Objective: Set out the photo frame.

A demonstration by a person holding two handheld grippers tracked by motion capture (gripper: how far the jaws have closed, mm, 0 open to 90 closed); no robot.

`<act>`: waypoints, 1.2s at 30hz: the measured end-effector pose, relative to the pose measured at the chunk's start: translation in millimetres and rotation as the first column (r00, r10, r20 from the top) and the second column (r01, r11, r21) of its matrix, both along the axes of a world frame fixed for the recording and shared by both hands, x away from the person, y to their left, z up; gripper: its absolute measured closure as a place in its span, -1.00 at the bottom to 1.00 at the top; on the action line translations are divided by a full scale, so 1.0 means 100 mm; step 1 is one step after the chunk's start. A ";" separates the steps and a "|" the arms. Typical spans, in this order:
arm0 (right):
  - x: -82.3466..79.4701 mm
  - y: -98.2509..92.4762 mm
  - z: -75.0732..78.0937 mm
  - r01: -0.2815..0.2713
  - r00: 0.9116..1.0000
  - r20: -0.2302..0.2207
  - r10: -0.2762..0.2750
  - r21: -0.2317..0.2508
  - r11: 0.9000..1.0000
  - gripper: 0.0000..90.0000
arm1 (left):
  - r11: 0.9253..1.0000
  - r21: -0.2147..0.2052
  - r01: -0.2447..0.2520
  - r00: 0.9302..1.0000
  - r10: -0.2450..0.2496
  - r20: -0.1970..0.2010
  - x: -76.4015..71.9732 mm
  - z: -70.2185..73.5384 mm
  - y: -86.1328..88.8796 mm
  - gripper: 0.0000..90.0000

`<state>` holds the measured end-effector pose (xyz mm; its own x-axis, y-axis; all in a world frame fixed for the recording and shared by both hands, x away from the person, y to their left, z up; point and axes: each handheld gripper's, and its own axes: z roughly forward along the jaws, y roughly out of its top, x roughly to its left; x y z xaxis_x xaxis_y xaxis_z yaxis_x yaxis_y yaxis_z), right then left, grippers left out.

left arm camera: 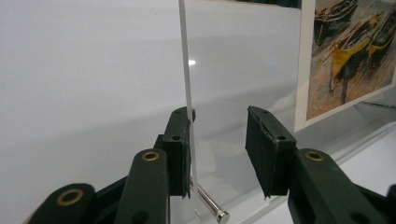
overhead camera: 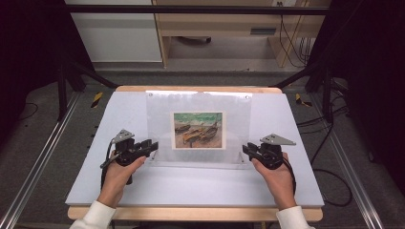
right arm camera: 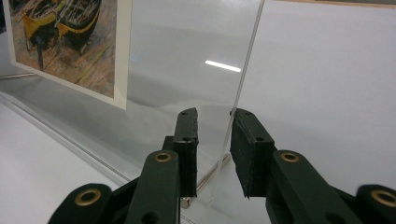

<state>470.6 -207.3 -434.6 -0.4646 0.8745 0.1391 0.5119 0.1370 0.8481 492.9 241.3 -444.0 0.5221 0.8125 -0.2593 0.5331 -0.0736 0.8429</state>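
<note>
The clear panel [overhead camera: 198,126] at the centre of the high view is transparent, glossy plastic or glass; which of the 2 cannot be told. Its face reflects a bright strip of light, and its edge is smooth. The picture [overhead camera: 198,130] inside it is a matt paper print with a white border. A polished metal pin [left arm camera: 210,205] at the bottom centre of the left gripper view has a mirror-like shine. The left gripper [left arm camera: 218,144] and right gripper [right arm camera: 214,142] have matt black jaws with finely textured pads and brass-coloured metal rivets. The table [overhead camera: 191,188] has a smooth, matt, pale cover over a wooden board.
</note>
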 end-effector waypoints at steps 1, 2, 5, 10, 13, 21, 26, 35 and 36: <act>0.00 0.00 0.00 0.002 1.000 -0.001 -0.002 -0.001 1.000 0.61 | 1.000 0.002 0.001 1.000 -0.001 0.000 0.00 0.00 0.00 0.35; -0.01 0.00 0.00 -0.001 1.000 -0.002 0.001 -0.001 1.000 0.61 | 1.000 0.001 0.002 1.000 -0.002 -0.001 -0.01 0.00 0.00 0.35; -0.02 0.00 0.00 -0.001 1.000 -0.002 0.001 -0.004 1.000 0.62 | 1.000 0.003 0.003 1.000 -0.003 0.000 -0.01 0.00 0.01 0.36; -0.03 -0.01 -0.01 -0.006 1.000 -0.002 0.006 -0.002 1.000 0.64 | 1.000 0.011 0.005 1.000 -0.005 0.001 -0.03 0.00 0.00 0.37; -0.04 -0.01 -0.01 -0.008 1.000 -0.004 0.008 -0.005 1.000 0.65 | 1.000 0.014 0.008 1.000 -0.008 0.001 -0.04 0.00 0.01 0.37; -0.05 -0.01 -0.01 -0.011 1.000 -0.003 0.011 -0.008 1.000 0.66 | 1.000 0.017 0.011 1.000 -0.011 0.001 -0.05 0.00 0.01 0.37; -0.07 -0.01 -0.01 -0.012 1.000 -0.003 0.012 -0.010 1.000 0.67 | 1.000 0.023 0.015 1.000 -0.015 0.000 -0.06 -0.01 0.01 0.37; -0.10 -0.01 -0.02 -0.018 1.000 -0.006 0.018 -0.013 1.000 0.68 | 0.999 0.030 0.021 1.000 -0.021 -0.001 -0.08 -0.01 0.01 0.37; -0.10 -0.02 -0.02 -0.018 1.000 -0.005 0.018 -0.015 1.000 0.68 | 0.999 0.030 0.021 1.000 -0.021 -0.001 -0.09 -0.01 0.01 0.37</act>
